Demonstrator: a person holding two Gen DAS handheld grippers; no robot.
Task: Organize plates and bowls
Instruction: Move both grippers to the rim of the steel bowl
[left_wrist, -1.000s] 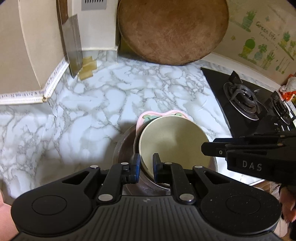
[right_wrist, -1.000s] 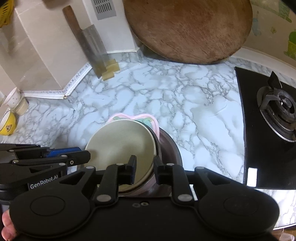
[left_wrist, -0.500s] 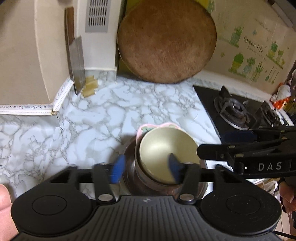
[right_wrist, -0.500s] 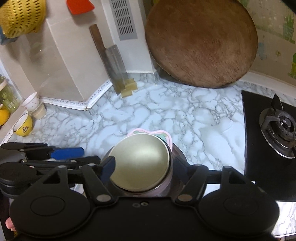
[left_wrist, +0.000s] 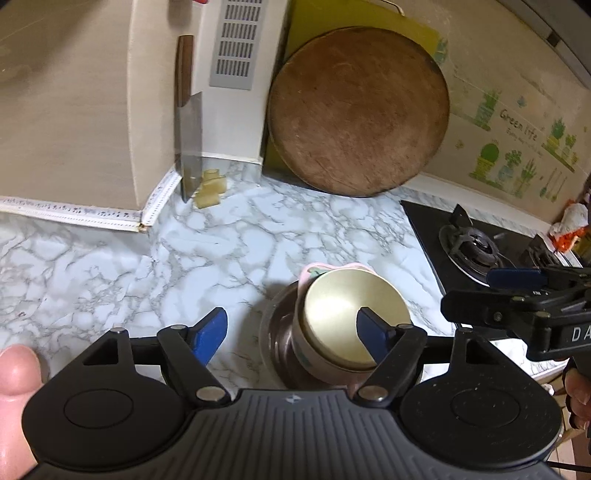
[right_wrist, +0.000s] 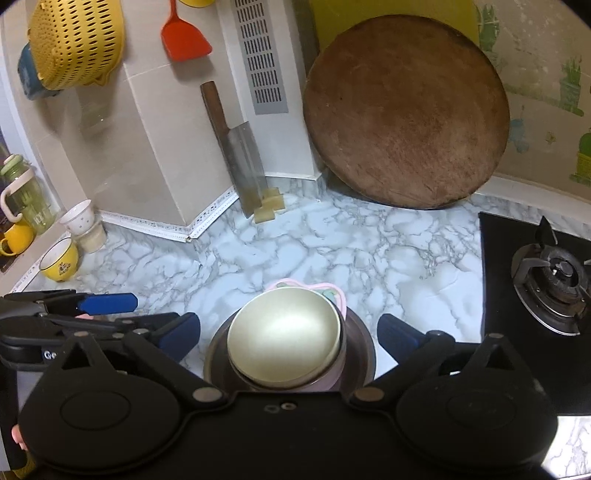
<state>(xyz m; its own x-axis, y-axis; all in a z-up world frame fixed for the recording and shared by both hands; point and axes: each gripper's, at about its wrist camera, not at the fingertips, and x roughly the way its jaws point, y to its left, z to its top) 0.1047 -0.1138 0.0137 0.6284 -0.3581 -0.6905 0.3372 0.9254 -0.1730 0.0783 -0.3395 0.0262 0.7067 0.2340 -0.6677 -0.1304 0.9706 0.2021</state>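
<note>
Both tongs (left_wrist: 291, 332) (right_wrist: 288, 332) newly spread, clear of the bowl (right_wrist: 284, 345).

A round wooden cutting board (right_wrist: 404, 114) leans against the wall at the back of the marble counter (right_wrist: 332, 243). Left of the board, a cleaver (right_wrist: 236, 147) stands against the wall beside a grey vent (right_wrist: 264, 55). Right of the board lies a black gas hob (right_wrist: 546, 280); far left of it hang a red spatula (right_wrist: 183, 37) and a yellow colander (right_wrist: 75, 40).

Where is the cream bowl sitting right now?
In both wrist views the cream bowl sits low and central, nested on the pink plate inside the dark metal bowl on the marble counter, left of the gas hob.
</note>
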